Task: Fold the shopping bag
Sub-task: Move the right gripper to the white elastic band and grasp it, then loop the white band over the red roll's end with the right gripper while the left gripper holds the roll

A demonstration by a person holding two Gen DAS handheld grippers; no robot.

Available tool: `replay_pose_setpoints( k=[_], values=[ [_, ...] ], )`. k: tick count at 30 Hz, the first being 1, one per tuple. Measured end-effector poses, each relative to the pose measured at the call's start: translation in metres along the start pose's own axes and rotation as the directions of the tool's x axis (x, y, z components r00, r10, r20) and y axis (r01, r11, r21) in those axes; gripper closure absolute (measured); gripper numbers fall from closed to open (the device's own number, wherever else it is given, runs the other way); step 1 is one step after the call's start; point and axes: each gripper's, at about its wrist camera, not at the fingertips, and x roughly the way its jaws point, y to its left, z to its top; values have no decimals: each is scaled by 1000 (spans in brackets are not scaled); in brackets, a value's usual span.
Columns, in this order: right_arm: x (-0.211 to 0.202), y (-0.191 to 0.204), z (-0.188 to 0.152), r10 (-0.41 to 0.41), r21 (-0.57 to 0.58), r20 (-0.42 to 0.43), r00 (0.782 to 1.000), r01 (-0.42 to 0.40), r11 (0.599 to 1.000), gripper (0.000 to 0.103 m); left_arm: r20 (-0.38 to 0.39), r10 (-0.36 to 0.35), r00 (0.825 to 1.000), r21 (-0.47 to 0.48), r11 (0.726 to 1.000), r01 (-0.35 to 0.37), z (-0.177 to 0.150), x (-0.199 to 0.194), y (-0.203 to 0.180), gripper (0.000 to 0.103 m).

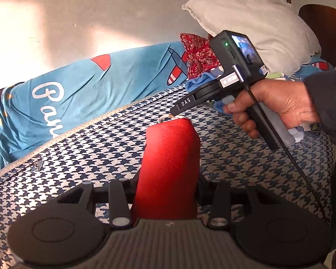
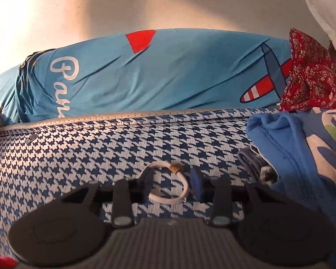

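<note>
The left gripper (image 1: 165, 192) clamps the folded red shopping bag (image 1: 168, 168) to keep its folds, while the right gripper (image 2: 171, 185), jaws apart, straddles the bag's white elastic loop (image 2: 168, 183), probably to secure the bundle.

Field notes, lettering only:

- "DAS" stood in white capitals on a black finger (image 1: 186, 102) of the right tool (image 1: 175, 112), seen from the left wrist view.
- A white label (image 1: 229, 79) sat on that tool's body, its handwriting too small to read.
- White script on the blue bedcover (image 1: 78, 89) read "Par", the rest cut off by the houndstooth mattress (image 1: 100, 148) edge; the same letters showed on the bedcover (image 2: 65, 85) in the right wrist view.
- No other text was legible.
</note>
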Motion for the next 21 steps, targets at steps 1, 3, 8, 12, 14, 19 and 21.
replay_pose_setpoints(
  k=[1, 3, 8, 12, 14, 19, 21],
  values=[
    [4, -1, -1, 0, 2, -10, 1000, 0, 1000, 68, 3, 1, 1000, -4, 1000, -1, 0, -1, 1, 62],
    [13, -3, -3, 0, 5, -29, 1000, 0, 1000, 68, 7, 2, 1000, -10, 1000, -1, -2, -6, 3, 62],
    [27, -1, -10, -34, -20, -30, 999, 33, 999, 68, 8, -1, 1000, -10, 1000, 1, -1, -4, 2, 61],
    [29, -1, -10, -28, -25, -10, 1000, 28, 999, 79, 12, -3, 1000, -16, 1000, 3, -1, -5, 2, 61],
    [30, 1, -10, -4, -33, -7, 1000, 4, 999, 96, 13, -2, 1000, -19, 1000, 3, -1, -6, 3, 61],
    [29, 6, -10, 3, -52, -1, 1000, -3, 999, 100, 28, 1, 1000, -38, 999, 0, 1, 0, 5, 61],
    [26, 7, -7, 32, -40, 0, 1000, -32, 999, 100, 36, 5, 999, -51, 999, -3, 1, -2, 7, 61]
  ],
)
